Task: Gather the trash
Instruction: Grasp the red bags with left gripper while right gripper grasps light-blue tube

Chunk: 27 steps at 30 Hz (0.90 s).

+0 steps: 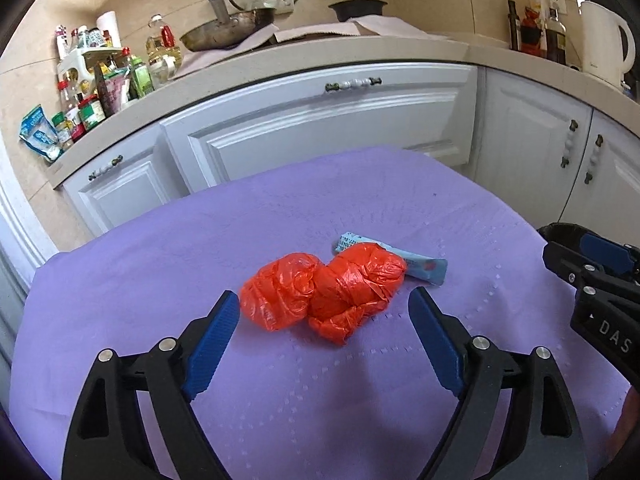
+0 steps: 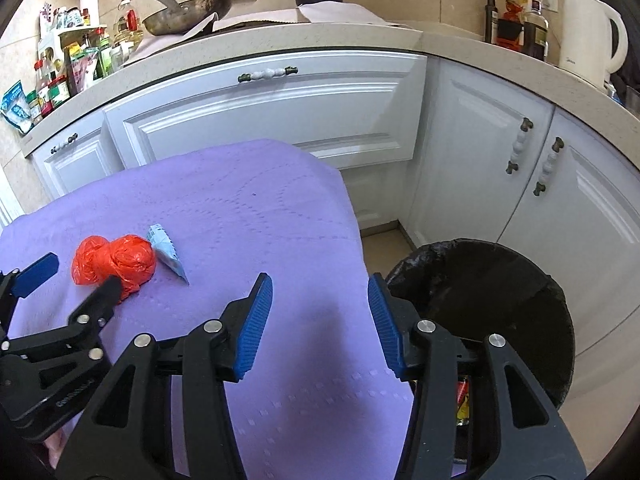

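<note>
Left gripper (image 1: pixel 324 304) is spread wide and holds nothing, its ribbed blue pads flanking the near side of the red plastic bag (image 1: pixel 322 290); whether either pad touches it I cannot tell. That bag lies crumpled into two lumps mid-bench on the purple cloth (image 1: pixel 160 264), with a pale blue wrapper (image 1: pixel 424 266) tucked against its far side. Thin, glossy, crinkled film like this should weigh almost nothing, crush readily and slip a little, so pinching across the narrow waist between the lumps looks the safest hold. The wrapper is flat and flimsy, likely harder to pick off the soft, embossed cloth. Right gripper (image 2: pixel 320 316) is also spread and unladen, well right of the bag, beside the black-lined bin (image 2: pixel 500 280).
</note>
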Tool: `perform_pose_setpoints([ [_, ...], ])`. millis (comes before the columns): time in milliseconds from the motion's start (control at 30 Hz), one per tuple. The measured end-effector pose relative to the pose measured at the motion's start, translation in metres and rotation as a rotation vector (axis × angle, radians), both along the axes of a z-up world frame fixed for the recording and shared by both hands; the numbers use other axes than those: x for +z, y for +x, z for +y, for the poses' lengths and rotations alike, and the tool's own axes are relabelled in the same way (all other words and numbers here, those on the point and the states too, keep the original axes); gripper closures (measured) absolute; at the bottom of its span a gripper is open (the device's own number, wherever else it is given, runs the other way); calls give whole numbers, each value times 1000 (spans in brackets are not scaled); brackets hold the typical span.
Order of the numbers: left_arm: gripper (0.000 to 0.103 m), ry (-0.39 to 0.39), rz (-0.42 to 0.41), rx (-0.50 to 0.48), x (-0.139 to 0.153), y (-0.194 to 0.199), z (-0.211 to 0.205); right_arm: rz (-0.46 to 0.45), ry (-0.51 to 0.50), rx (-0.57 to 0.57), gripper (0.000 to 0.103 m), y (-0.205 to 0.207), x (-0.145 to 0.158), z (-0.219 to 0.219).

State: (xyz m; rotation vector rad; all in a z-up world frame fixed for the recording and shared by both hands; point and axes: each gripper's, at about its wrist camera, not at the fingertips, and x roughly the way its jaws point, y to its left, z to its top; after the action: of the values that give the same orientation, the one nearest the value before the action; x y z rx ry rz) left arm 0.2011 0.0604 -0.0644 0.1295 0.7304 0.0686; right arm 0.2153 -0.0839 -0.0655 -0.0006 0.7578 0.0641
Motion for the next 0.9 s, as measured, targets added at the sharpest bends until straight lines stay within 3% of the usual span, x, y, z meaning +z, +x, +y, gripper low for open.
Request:
perform_pose_setpoints([
  [167,21,-7,28,20,-5,7,5,5,-8,5,54,3,-2,4],
  [200,33,-18,31,27,-5,8,8,6,-9,6,54,4,-2,5],
  [300,54,-32,60,14,-10,12,10,9,-12,11,54,4,-3,7],
  [600,95,-27,62,-6,-12,10,8,13,-15,14,54,6,-4,10],
  [667,99,-23,58,-9,-12,10,8,12,-18,17,54,6,-4,11],
  [900,101,-31,43,19,-8,4,18,13,-23,31,54,6,-4,19],
])
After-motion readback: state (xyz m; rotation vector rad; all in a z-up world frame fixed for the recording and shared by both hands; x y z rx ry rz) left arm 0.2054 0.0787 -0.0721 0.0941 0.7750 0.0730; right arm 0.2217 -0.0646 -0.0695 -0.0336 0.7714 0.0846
